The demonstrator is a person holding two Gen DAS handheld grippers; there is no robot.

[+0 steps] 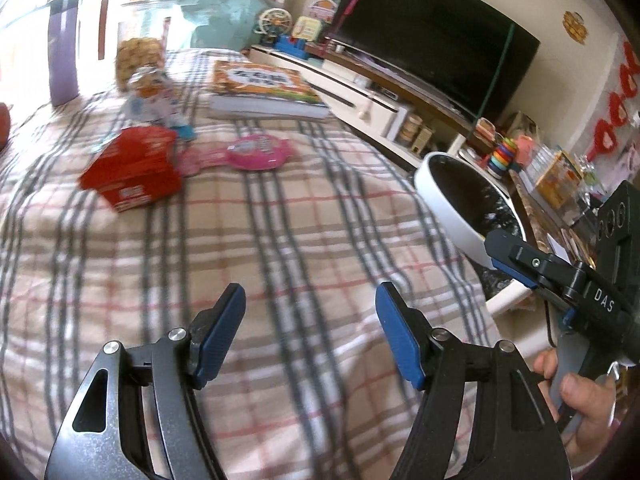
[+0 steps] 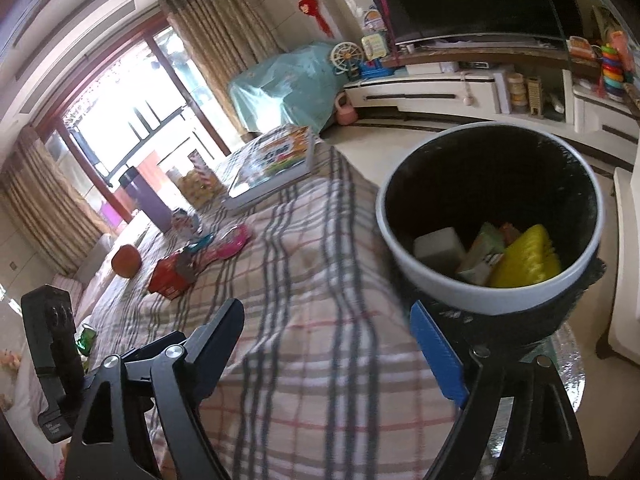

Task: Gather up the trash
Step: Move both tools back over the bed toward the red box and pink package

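A white-rimmed bin with a black liner (image 2: 436,276) stands off the right edge of the plaid-covered table (image 1: 280,240); it holds a white block (image 2: 438,246), a green carton (image 2: 482,250) and a yellow item (image 2: 528,258). The bin also shows in the left wrist view (image 1: 448,208). My left gripper (image 1: 310,332) is open and empty over the cloth. My right gripper (image 2: 328,344) is open and empty, its right finger next to the bin. A red box (image 1: 130,168) (image 2: 170,276), a pink package (image 1: 256,154) and a crumpled snack wrapper (image 1: 154,96) lie farther back on the table.
A thick book (image 1: 264,88), a jar of snacks (image 1: 140,48), a purple tumbler (image 1: 64,52) and an orange fruit (image 2: 126,260) are on the table too. A TV (image 1: 436,28) and a low cabinet with toys stand to the right.
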